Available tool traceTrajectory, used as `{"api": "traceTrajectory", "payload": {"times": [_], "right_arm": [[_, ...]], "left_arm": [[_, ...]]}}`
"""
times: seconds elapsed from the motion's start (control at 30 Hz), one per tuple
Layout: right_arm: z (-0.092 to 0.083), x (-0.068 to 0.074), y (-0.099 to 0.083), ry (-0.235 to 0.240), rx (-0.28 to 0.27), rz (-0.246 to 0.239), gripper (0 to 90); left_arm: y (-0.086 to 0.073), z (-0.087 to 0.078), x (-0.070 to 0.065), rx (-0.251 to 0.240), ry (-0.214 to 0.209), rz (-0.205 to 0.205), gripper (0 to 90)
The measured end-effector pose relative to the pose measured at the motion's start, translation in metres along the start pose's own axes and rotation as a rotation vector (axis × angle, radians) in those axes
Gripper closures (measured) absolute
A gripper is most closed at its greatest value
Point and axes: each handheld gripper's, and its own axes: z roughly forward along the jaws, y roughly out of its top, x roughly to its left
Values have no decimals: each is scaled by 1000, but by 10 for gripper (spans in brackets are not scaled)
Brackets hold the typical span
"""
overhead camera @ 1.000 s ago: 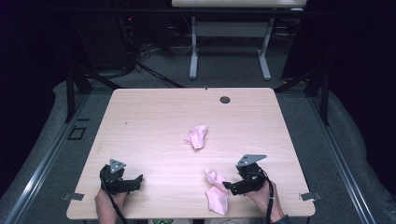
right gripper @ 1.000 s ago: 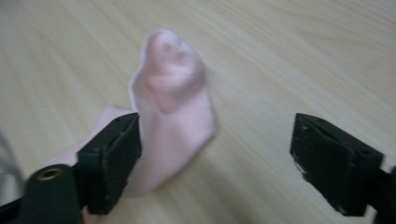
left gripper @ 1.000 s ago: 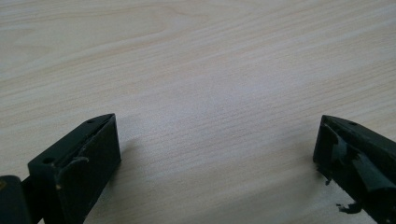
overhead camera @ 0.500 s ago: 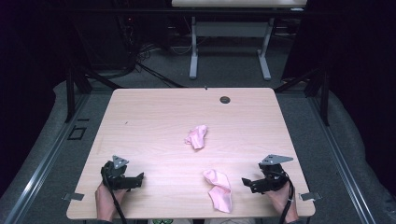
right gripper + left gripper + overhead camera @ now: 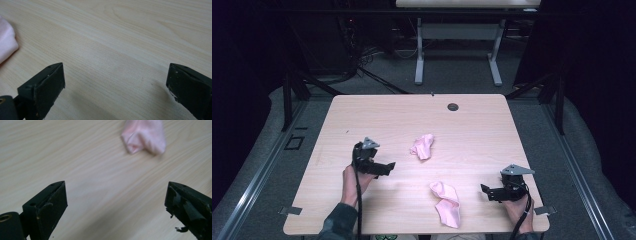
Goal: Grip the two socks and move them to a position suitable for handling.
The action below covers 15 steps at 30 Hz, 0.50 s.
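While both hand-held black two-jaw grippers hover over the pale wooden table [image 5: 362, 115], neither has anything between its jaws. Seen from the high view, the left gripper [image 5: 388, 167] sits over the left half of the tabletop, its jaws pointing toward the middle, with the person's left hand [image 5: 353, 180] and dark sleeve behind it. Its jaws stand wide apart in the left gripper view [image 5: 116, 207], bare wood grain between them, and ahead of them lies the crumpled pink cloth nearer the table's centre [image 5: 144, 135] (blurred there, so its folds are hard to read). In the high view that same cloth [image 5: 422, 146] rests just right of the left gripper, near but not touching it. The right gripper [image 5: 486, 191] is close to the table's near right corner, jaws pointing left, and they have just been opening with nothing held; the right gripper view shows them spread wide [image 5: 115, 86] over bare wood. A second pink cloth, longer and loosely folded [image 5: 446, 202], lies near the front edge, between the two grippers and just left of the right one, apart from its jaws; its edge shows at the left border of the right gripper view [image 5: 7, 42]. A small round dark grommet hole [image 5: 453, 106] sits near the far edge.
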Motion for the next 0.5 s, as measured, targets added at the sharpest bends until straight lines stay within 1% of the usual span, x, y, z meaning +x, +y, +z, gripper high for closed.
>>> {"api": "traceTrajectory", "payload": {"times": [0.03,0.07,0.1,0.13,0.17,0.2,0.23,0.27,0.3,0.33,0.37,0.4,0.43,0.47,0.5], "right_arm": [[0,0,0,6,1,-5,16],[0,0,0,6,1,-5,16],[0,-1,0,10,3,-5,16],[-1,-2,-1,15,-5,9,23],[-1,-2,-1,15,-5,9,23],[-1,-4,-1,19,-3,18,24],[-1,-4,-1,19,-3,18,24],[-2,-4,-1,21,-7,27,25],[-2,-5,-1,24,-5,28,27],[-2,-5,-1,28,-14,35,30],[-2,-5,-1,28,-6,30,36],[-2,-5,-1,28,-6,30,36],[-2,-5,-1,24,-1,29,36],[-1,-4,-1,17,-4,27,44],[0,-4,-1,23,-7,29,45]], "left_arm": [[16,14,-6,11,-28,12,45],[16,14,-6,11,-28,12,48],[24,21,-10,20,-41,26,48],[31,28,-14,26,-56,31,66],[38,34,-17,32,-67,40,66],[50,47,-23,45,-87,54,89],[50,47,-23,45,-87,54,102],[55,53,-27,52,-91,64,102],[60,59,-29,58,-96,69,119],[65,65,-32,62,-94,72,142],[70,70,-35,75,-95,80,169],[74,75,-38,83,-96,87,169],[77,80,-40,84,-96,88,216],[80,84,-42,95,-82,97,278],[83,90,-43,109,-83,95,315]]}}
